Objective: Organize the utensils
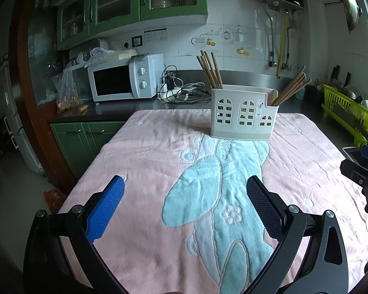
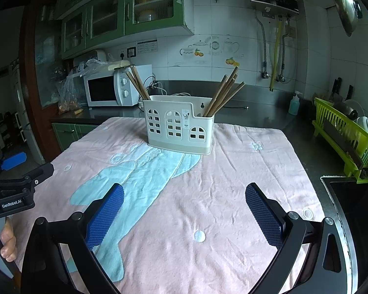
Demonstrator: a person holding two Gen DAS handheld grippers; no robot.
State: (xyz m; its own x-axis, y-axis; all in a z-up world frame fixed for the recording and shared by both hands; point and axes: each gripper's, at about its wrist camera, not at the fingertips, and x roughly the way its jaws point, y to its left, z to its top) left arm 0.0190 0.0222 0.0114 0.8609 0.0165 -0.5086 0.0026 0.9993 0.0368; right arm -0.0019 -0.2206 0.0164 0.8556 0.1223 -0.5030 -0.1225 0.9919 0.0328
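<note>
A cream plastic utensil holder [image 1: 243, 114] with window-shaped holes stands at the far side of a pink and light-blue towel [image 1: 159, 161]; it also shows in the right wrist view [image 2: 180, 127]. Wooden chopsticks lean out of its left end [image 1: 209, 68] [image 2: 138, 83] and its right end [image 1: 293, 87] [image 2: 224, 93]. My left gripper [image 1: 185, 191] is open and empty, low over the near part of the towel. My right gripper [image 2: 184, 193] is open and empty, also over the near part of the towel [image 2: 233, 183].
A white microwave [image 1: 125, 79] and a tangle of cables [image 1: 181, 89] sit on the dark counter behind. A green dish rack [image 2: 346, 134] stands at the right, with a sink edge [image 2: 336, 196] near it. A soap bottle [image 2: 294, 104] is at the back right.
</note>
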